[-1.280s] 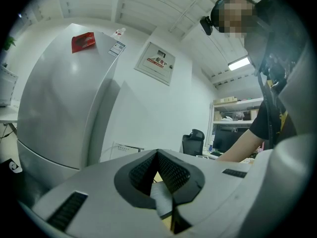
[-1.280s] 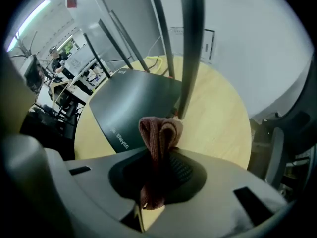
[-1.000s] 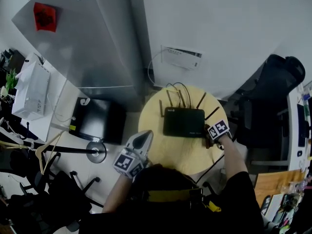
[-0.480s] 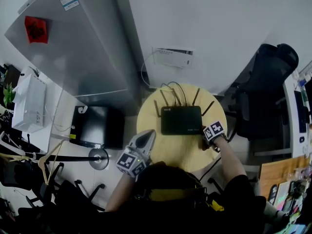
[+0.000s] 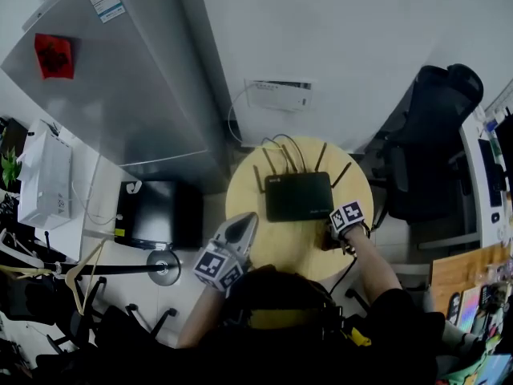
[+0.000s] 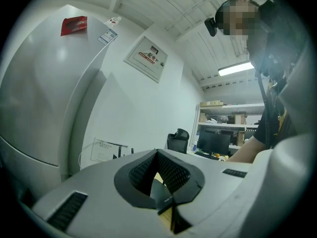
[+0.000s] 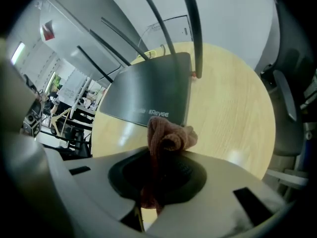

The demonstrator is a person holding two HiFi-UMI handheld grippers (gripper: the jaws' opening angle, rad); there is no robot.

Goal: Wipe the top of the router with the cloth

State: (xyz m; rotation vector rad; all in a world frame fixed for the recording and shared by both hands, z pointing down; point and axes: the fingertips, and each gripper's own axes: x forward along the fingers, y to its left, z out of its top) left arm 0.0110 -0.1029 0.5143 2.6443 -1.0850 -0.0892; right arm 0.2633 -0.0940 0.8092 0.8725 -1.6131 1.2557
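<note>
The black router (image 5: 299,196) lies on the round wooden table (image 5: 280,251), its antennas pointing to the far side. In the right gripper view the router (image 7: 148,95) fills the middle, with the table (image 7: 233,113) to its right. My right gripper (image 5: 343,221) sits at the router's near right corner. That gripper (image 7: 163,155) is shut on a brownish-pink cloth (image 7: 166,135), bunched just short of the router's front edge. My left gripper (image 5: 237,235) hovers at the table's near left edge, tilted up and away from the router. Its jaws (image 6: 158,155) are shut with nothing in them.
A tall grey cabinet (image 5: 120,79) stands at the far left, with a black box (image 5: 156,211) on the floor by the table. A black office chair (image 5: 425,135) is close on the right. Cables (image 5: 280,147) run from the router to a white wall panel (image 5: 276,95).
My right gripper with the cloth has edged left, closer to the router's near right corner. The left gripper has hardly moved. The head view has shifted slightly.
</note>
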